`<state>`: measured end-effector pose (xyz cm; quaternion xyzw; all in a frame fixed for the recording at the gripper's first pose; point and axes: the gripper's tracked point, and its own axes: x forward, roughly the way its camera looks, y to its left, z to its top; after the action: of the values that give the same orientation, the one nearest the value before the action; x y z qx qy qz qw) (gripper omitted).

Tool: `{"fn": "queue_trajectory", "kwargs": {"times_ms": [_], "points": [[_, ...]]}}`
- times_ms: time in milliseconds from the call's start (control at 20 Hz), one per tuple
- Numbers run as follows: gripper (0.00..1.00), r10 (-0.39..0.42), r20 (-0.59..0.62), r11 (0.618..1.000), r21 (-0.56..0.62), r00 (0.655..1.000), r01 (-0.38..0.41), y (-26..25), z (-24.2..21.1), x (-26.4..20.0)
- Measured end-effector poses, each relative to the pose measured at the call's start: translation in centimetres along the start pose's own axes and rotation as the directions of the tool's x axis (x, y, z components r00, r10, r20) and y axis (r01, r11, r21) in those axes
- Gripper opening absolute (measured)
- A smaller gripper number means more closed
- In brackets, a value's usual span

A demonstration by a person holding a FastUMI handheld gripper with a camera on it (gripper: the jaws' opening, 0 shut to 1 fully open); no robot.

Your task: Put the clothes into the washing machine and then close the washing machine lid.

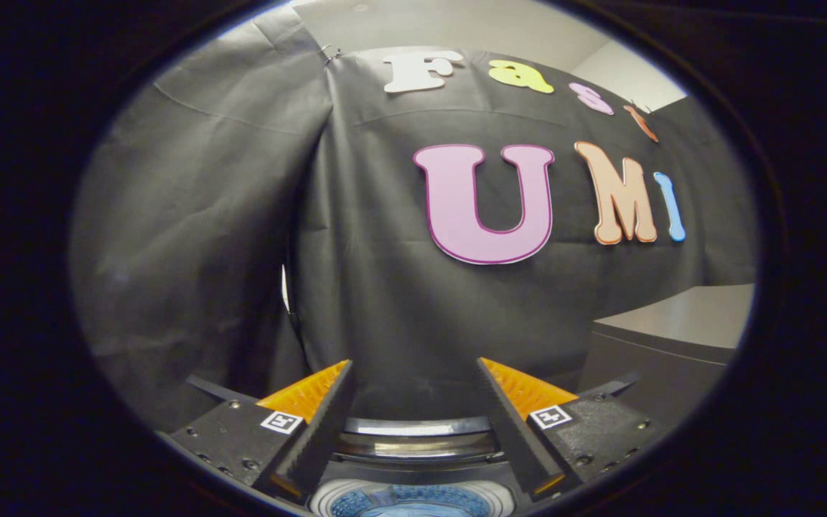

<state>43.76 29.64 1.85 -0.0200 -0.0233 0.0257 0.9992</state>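
No readable brand or label on anything; my fingers carry small square black-and-white marker tags, just patterns. My gripper point(413, 402) is wide open, fingers spread well apart, holding nothing and touching nothing. Washing machine point(413, 459) sits right below and between my fingers: its curved shiny rim runs across the gap, and the round drum opening point(413, 501) shows blue inside, nearest me. Can't tell if that blue is clothes. Black cloth wall point(385, 301) behind the washing machine. Grey counter point(679, 323) right of it.
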Motion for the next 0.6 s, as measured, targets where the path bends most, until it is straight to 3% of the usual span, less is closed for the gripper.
{"fn": "queue_trajectory", "kwargs": {"times_ms": [350, 500, 600], "points": [[0.99, 0.004, -0.032, 1.000, 0.004, 0.999, -0.004, -0.1, -1.4, -1.5], [0.98, -0.054, -0.164, 0.998, 0.002, 0.985, 0.055, -1.6, -6.0, -3.5], [0.98, -0.028, -0.156, 0.998, 0.043, 0.987, 0.035, -1.4, -7.4, -5.3]]}}
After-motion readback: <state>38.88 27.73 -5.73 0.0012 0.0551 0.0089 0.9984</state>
